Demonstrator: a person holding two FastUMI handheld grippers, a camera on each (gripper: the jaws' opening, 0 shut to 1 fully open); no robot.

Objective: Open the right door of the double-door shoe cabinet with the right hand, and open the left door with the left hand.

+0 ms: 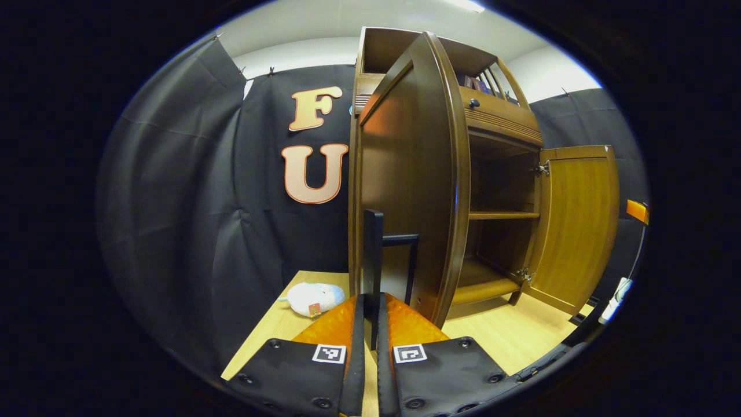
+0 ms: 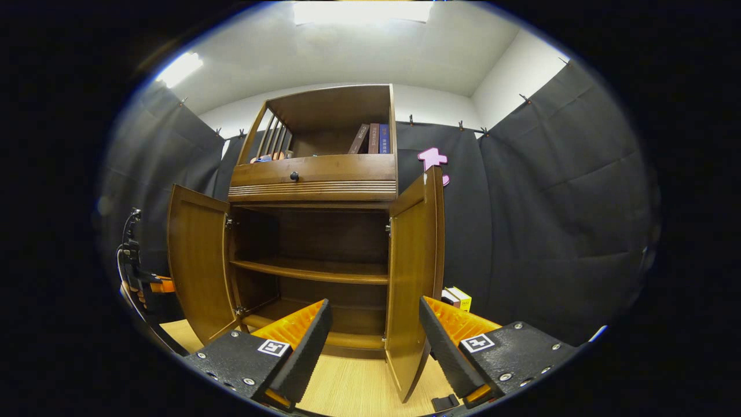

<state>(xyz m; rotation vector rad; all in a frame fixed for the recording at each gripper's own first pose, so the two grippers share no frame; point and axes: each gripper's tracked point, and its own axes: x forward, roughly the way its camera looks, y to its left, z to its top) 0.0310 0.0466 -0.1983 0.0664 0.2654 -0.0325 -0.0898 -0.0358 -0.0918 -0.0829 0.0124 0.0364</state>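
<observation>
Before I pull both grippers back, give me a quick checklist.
1. Right door swung open: ok.
2. Left door swung open: ok.
3. Right gripper free, jaws open, nothing between them: ok.
4. Left gripper free: not ok, jaws shut on the handle; release first.
5. Toy clear of the left gripper: ok, it lies apart, to one side.
6. Doors will hold open once released: cannot tell.
</observation>
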